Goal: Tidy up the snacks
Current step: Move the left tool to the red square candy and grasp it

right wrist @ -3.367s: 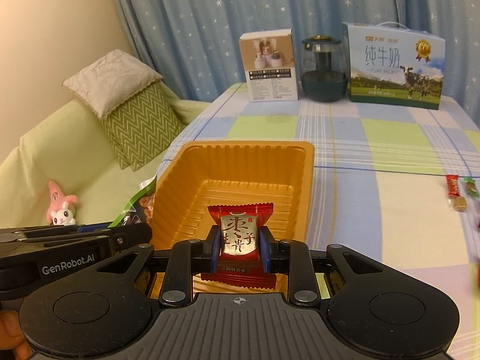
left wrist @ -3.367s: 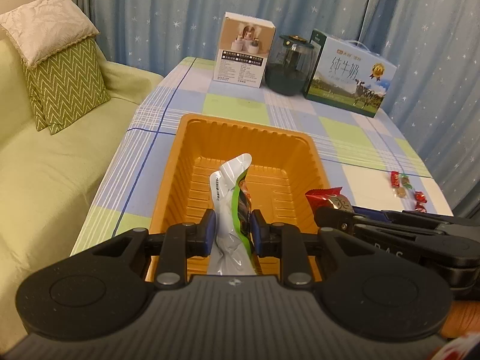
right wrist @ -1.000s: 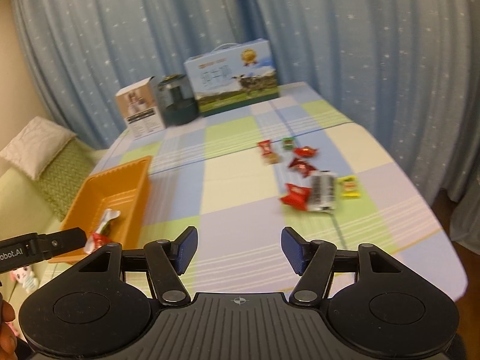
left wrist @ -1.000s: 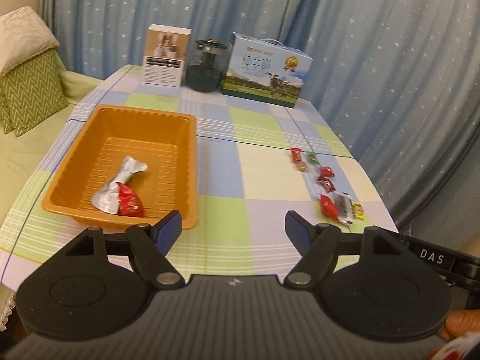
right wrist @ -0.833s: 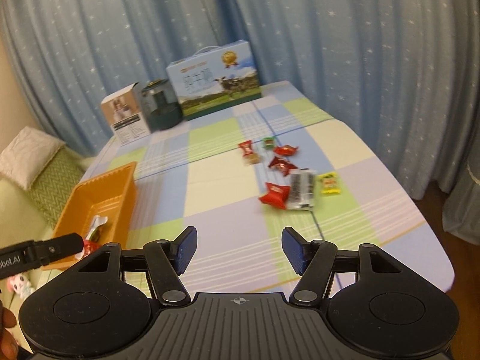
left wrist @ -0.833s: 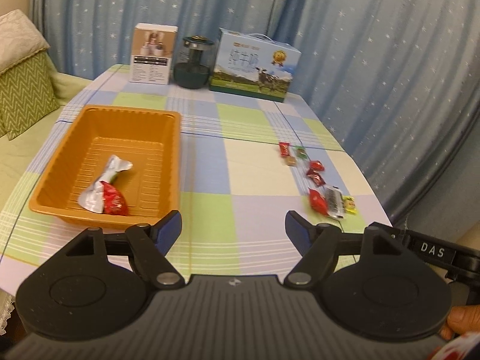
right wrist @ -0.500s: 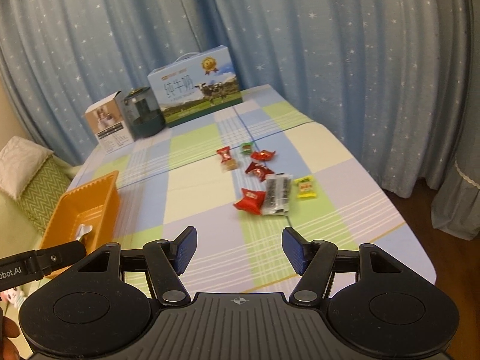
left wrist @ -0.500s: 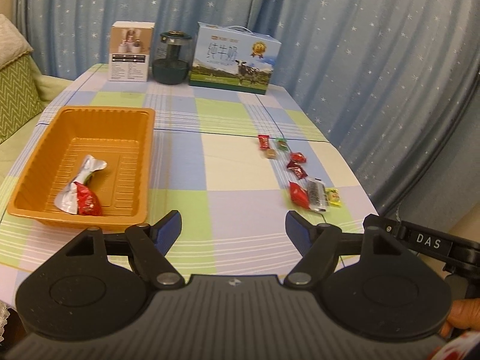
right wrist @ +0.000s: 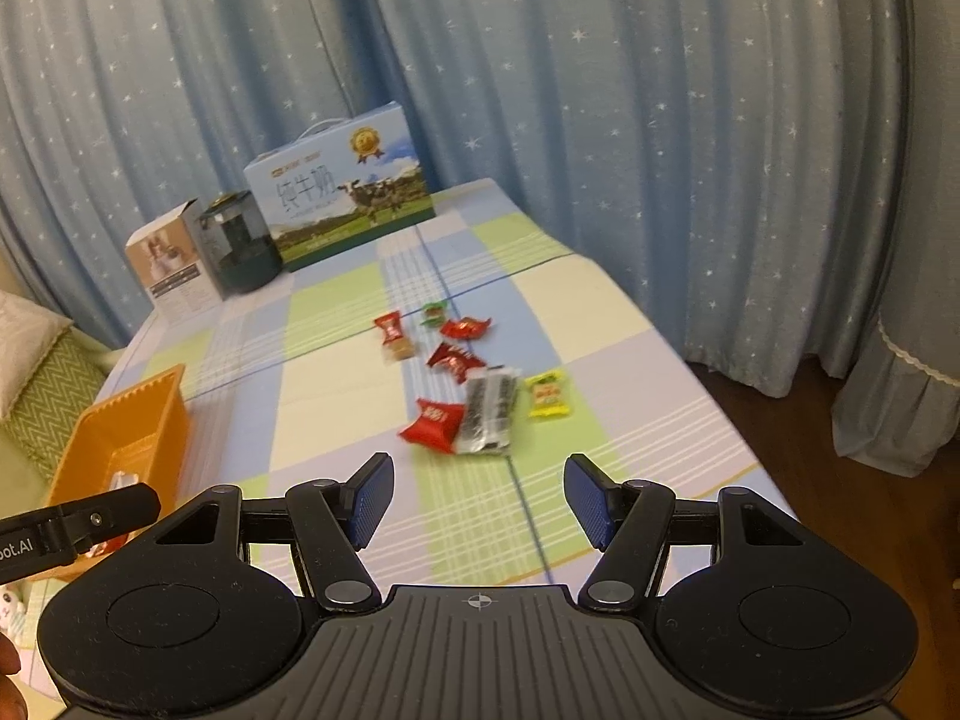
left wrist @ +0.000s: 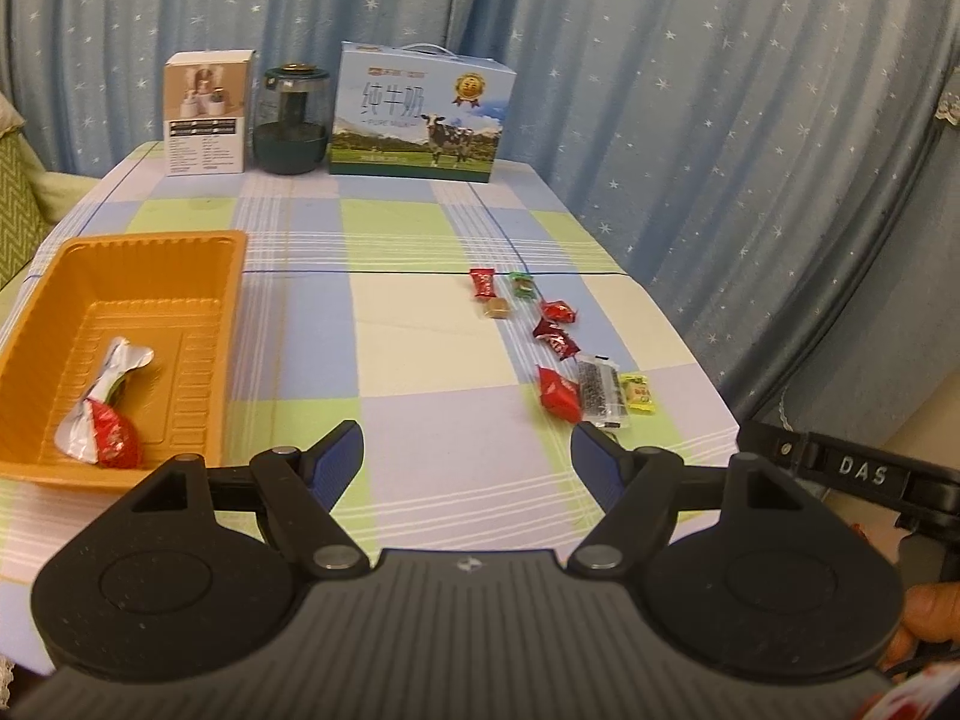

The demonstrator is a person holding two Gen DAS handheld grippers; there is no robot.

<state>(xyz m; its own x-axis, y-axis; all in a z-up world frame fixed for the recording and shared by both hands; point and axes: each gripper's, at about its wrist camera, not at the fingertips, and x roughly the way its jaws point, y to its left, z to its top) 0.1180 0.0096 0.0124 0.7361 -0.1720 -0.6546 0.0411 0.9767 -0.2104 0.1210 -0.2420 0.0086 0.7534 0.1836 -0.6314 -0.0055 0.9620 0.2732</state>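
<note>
Now both grippers, left gripper (left wrist: 467, 456) and right gripper (right wrist: 478, 495), hang open and empty above bare checked tablecloth (left wrist: 420, 330), eight loose snacks (left wrist: 559, 387) strewn toward its right edge, two more lying in the orange tray (left wrist: 231, 300) by its left edge.

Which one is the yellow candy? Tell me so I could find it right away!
Look at the checked table and find the little trail of sweets on its right side, away from the orange tray. At the near end lies a speckled grey packet; the yellow candy sits just right of it. It is the only yellow one, and the rest are mostly red.
</note>
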